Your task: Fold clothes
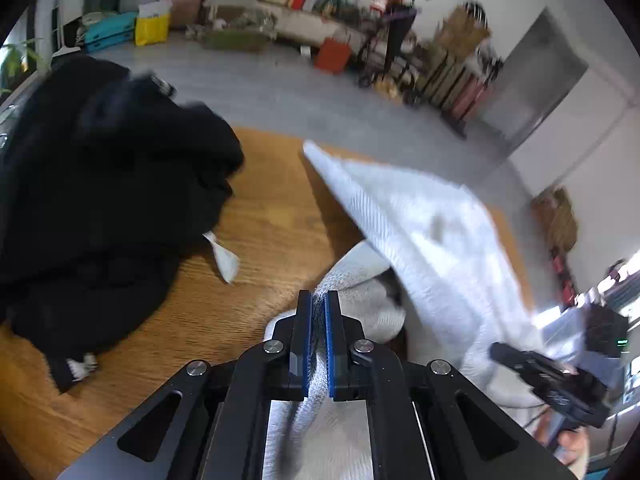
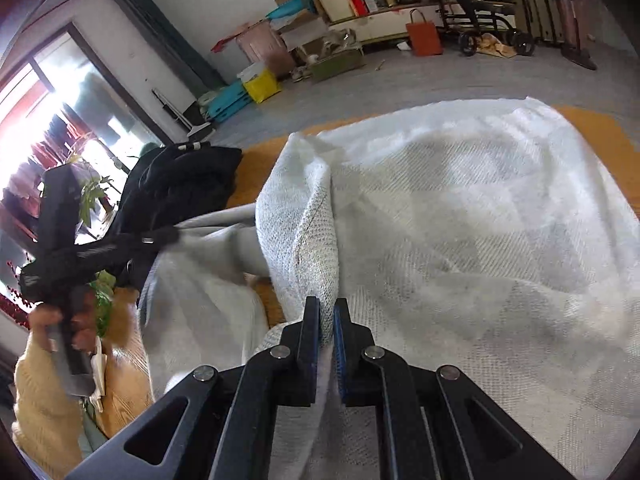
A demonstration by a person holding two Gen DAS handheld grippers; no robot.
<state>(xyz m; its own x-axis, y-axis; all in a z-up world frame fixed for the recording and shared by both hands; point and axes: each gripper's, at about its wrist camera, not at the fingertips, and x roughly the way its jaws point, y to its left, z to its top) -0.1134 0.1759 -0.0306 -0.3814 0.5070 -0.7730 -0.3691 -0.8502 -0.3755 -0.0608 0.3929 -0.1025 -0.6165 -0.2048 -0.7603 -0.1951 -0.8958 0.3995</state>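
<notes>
A fold of the white knit garment (image 1: pixel 424 236) is pinched between the closed fingers of the left gripper (image 1: pixel 319 300). Another fold of it is clamped in the narrowed right gripper (image 2: pixel 327 308). Beyond both sets of fingers, the garment is spread over the wooden worktop (image 1: pixel 276 216). Left of the left fingers, a black garment pile (image 1: pixel 100 200) is heaped.

A left hand-held gripper (image 1: pixel 318 300) pinches a fold of white knit garment (image 1: pixel 420 236) above a wooden surface (image 1: pixel 264 216), the cloth rising toward the right hand-held gripper (image 1: pixel 500 350) at far right. A heap of black clothing (image 1: pixel 100 200) lies at left, a white tag (image 1: pixel 226 258) poking out.
</notes>
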